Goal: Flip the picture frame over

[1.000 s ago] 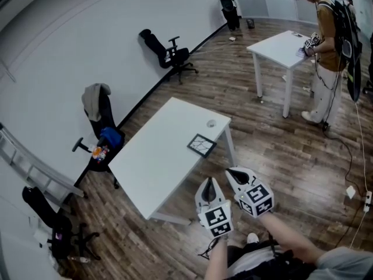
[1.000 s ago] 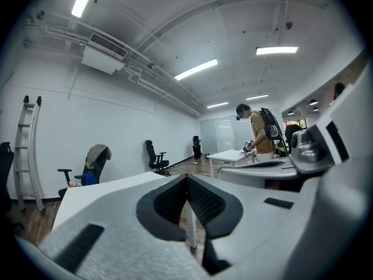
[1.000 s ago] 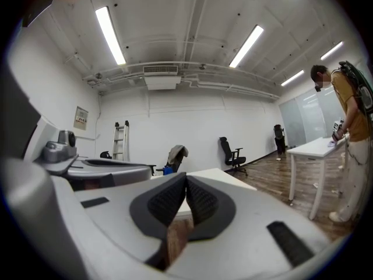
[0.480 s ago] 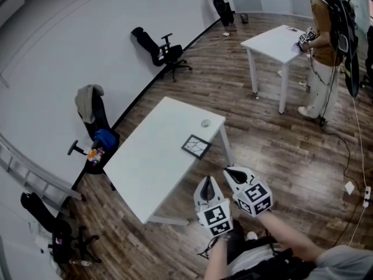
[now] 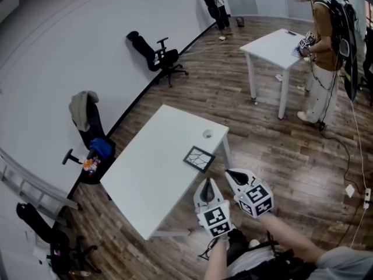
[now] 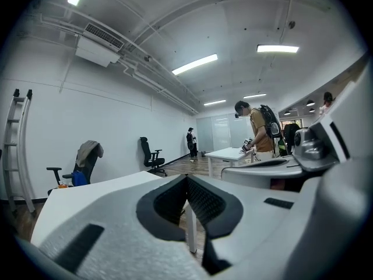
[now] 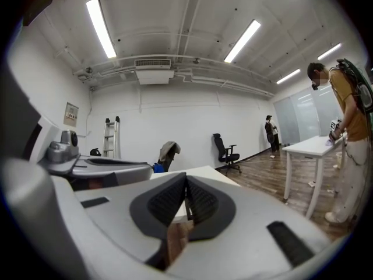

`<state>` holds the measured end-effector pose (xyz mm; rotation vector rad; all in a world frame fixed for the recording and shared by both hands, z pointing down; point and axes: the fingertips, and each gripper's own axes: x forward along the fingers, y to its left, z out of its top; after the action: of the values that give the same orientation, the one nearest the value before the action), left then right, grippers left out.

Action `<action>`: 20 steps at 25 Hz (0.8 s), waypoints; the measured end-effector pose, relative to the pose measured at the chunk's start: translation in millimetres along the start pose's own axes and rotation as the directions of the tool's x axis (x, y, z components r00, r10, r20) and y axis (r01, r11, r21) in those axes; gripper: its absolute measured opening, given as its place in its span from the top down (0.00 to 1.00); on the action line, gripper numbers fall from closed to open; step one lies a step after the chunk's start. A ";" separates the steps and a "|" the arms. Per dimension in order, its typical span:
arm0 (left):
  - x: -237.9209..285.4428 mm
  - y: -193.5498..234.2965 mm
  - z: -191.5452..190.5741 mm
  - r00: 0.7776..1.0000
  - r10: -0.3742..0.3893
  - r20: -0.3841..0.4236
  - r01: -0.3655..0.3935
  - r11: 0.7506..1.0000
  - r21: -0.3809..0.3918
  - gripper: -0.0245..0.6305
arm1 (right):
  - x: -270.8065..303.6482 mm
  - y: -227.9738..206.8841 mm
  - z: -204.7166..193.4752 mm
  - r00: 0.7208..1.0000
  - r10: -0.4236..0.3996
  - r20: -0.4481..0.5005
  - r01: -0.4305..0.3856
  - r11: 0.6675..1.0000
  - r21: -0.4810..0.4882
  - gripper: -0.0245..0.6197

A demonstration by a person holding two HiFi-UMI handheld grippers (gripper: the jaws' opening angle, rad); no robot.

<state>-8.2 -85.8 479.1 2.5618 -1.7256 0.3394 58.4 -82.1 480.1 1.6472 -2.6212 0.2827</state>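
A small dark picture frame [image 5: 199, 158] with a pale cracked pattern lies flat near the right edge of the white table [image 5: 151, 174]. Both grippers hang side by side off the table's near right edge, over the wooden floor. My left gripper [image 5: 207, 184] has its jaws together and holds nothing. My right gripper [image 5: 228, 172], just right of it, is also shut and empty, its tip a short way below the frame in the head view. In the left gripper view the jaws [image 6: 187, 178] meet, with the table top [image 6: 87, 192] stretching behind them. The right gripper view shows closed jaws [image 7: 186, 178] too.
A small round object [image 5: 208, 134] rests on the table beyond the frame. Office chairs [image 5: 152, 56] stand along the left wall, one [image 5: 87, 133] draped with clothing. A second white table [image 5: 274, 51] stands at the back right, with a person [image 5: 326, 57] beside it. A ladder [image 5: 29, 185] leans at far left.
The view has moved closer to the table; both grippers now sit nearer the frame and the table's right edge. Their jaws stayed shut.
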 end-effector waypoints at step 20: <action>114.9 76.2 3.1 0.994 -0.102 -0.023 0.103 0.994 0.025 0.96 | 132.0 -17.0 14.9 0.998 -0.068 -0.020 0.067 0.997 -0.031 0.96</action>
<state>-36.5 -220.2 491.8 2.6426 -1.5855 0.3861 16.9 -209.4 484.2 1.7095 -2.5363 0.2551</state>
